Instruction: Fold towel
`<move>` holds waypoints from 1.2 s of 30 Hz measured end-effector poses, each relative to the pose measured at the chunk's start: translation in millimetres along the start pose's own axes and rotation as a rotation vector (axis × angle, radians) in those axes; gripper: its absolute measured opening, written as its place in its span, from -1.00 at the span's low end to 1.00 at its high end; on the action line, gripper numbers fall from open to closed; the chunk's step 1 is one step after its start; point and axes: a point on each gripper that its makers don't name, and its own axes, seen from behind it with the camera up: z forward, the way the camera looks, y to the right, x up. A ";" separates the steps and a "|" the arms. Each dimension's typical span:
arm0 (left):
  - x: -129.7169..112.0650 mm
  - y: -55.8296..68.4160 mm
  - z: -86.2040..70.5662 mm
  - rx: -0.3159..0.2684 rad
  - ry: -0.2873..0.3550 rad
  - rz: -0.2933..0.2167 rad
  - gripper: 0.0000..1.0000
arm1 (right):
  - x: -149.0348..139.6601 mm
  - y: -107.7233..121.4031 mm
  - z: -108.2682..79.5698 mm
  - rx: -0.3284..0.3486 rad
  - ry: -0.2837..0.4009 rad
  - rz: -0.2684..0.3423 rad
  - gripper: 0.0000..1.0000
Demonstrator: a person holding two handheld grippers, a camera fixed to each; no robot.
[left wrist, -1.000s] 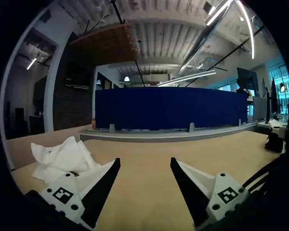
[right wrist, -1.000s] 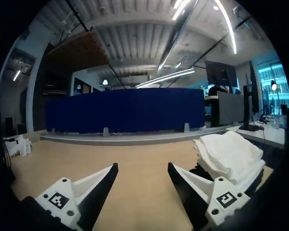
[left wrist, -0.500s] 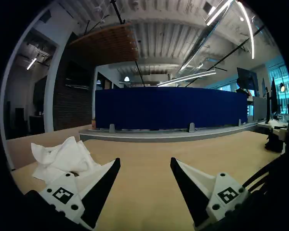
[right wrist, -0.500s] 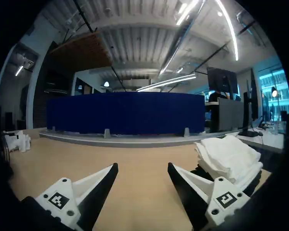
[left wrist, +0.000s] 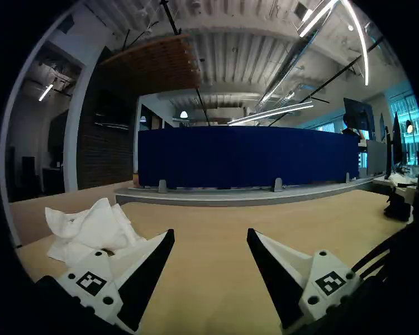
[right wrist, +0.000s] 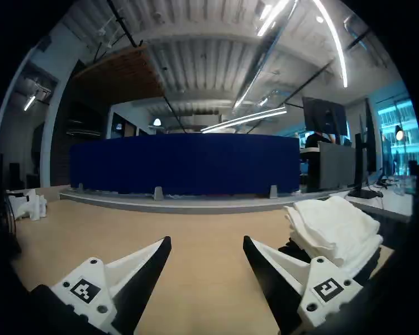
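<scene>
A crumpled white towel (left wrist: pixel 89 230) lies on the light wood table (left wrist: pixel 220 223) at the left of the left gripper view, just beyond my left finger. My left gripper (left wrist: pixel 210 240) is open and holds nothing, low over the table. In the right gripper view a stack of folded white towels (right wrist: pixel 335 226) rests at the right, beside and slightly behind my right finger. My right gripper (right wrist: pixel 206 245) is open with bare table between its fingers. The crumpled towel (right wrist: pixel 26 205) shows far off at the left edge of that view.
A long blue partition (left wrist: pixel 246 156) on a grey base closes off the far side of the table. Monitors (right wrist: pixel 324 117) and desks stand beyond the table's right end. A dark object (left wrist: pixel 398 207) sits at the right table edge.
The right gripper's camera has shifted slightly, so the folded stack sits a little lower and the far scene has drifted. The left gripper has stayed still.
</scene>
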 end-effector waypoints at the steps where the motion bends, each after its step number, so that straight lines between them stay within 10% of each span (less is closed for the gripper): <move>1: 0.0 0.0 0.1 0.000 0.000 0.000 0.93 | 0.0 0.0 0.1 0.000 0.000 0.000 0.99; 36: 2.6 3.1 -1.2 0.000 -0.002 -0.003 0.93 | -0.9 -0.4 0.4 0.000 0.000 0.000 1.00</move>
